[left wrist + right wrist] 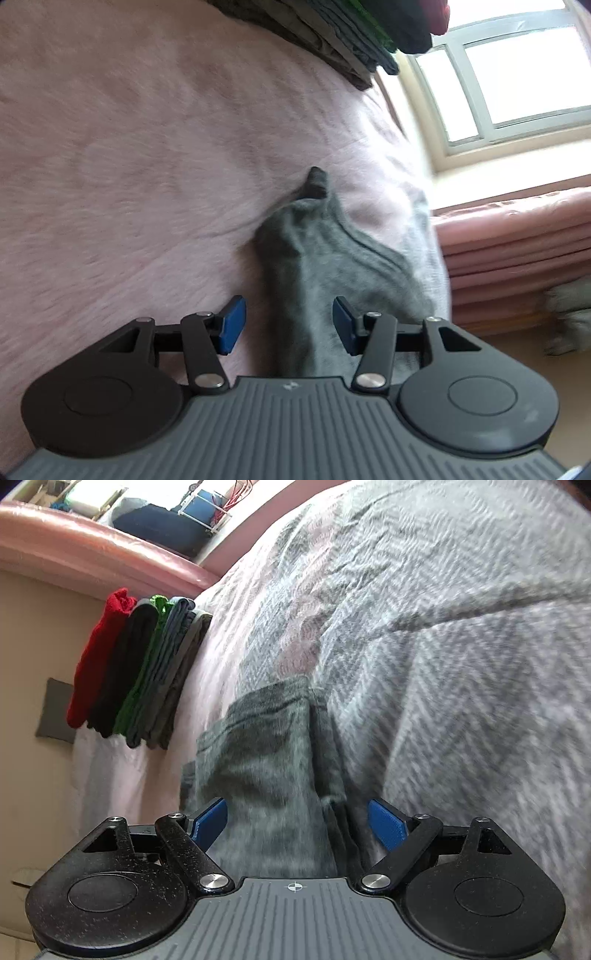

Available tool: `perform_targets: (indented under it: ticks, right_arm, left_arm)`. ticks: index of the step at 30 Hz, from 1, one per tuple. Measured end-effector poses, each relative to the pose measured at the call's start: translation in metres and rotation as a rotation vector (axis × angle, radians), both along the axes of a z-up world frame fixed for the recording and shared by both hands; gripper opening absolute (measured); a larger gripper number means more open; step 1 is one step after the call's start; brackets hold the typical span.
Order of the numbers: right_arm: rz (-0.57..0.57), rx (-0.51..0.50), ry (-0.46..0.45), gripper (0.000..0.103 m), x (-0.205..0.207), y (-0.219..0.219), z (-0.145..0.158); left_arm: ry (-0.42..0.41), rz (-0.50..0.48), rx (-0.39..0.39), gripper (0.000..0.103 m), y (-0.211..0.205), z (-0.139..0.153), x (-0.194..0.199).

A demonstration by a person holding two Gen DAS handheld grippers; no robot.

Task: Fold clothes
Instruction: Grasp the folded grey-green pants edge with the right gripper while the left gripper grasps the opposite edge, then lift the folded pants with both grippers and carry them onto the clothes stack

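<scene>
Low in the left wrist view, the left gripper (pixel 289 325) has its blue pads spread apart on either side of a rumpled grey knit garment (pixel 314 266) lying on the pink fleecy bedspread (pixel 129 166), with bare spread all across the frame's left. In the right wrist view, the right gripper (pixel 297 825) is likewise spread wide around the grey cloth's folded edge (pixel 266 760). Farther off, at middle left, stands a stack of folded clothes, red, black, green and grey (pixel 136 668).
</scene>
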State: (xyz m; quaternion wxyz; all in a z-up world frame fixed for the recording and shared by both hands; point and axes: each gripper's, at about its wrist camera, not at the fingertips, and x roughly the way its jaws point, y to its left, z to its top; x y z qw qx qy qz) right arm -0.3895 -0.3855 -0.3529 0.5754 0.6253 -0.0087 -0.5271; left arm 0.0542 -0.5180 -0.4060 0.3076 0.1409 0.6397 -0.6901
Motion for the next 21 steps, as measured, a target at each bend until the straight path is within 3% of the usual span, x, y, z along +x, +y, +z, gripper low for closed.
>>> perform_targets:
  ticks: [2, 9, 13, 16, 18, 21]
  right_arm:
    - [0.004, -0.018, -0.029, 0.078, -0.002, -0.006, -0.005]
    - [0.021, -0.064, -0.12, 0.072, -0.007, -0.02, -0.022]
    - [0.044, -0.077, -0.15, 0.051, -0.005, -0.029, -0.032]
    - [0.066, -0.068, -0.145, 0.021, -0.001, -0.034, -0.035]
    - [0.064, -0.058, -0.144, 0.017, 0.0, -0.035, -0.033]
    - [0.069, -0.05, -0.128, 0.013, 0.001, -0.035, -0.021]
  left_arm:
    - [0.055, -0.042, 0.016, 0.045, -0.006, -0.007, -0.011]
    - [0.164, -0.15, 0.038, 0.043, -0.022, -0.028, -0.05]
    - [0.19, -0.178, 0.045, 0.041, -0.027, -0.033, -0.065]
    - [0.188, -0.208, 0.033, 0.032, -0.026, -0.031, -0.078]
    - [0.186, -0.227, 0.018, 0.013, -0.023, -0.028, -0.086]
    - [0.197, -0.206, -0.012, 0.007, -0.017, -0.019, -0.088]
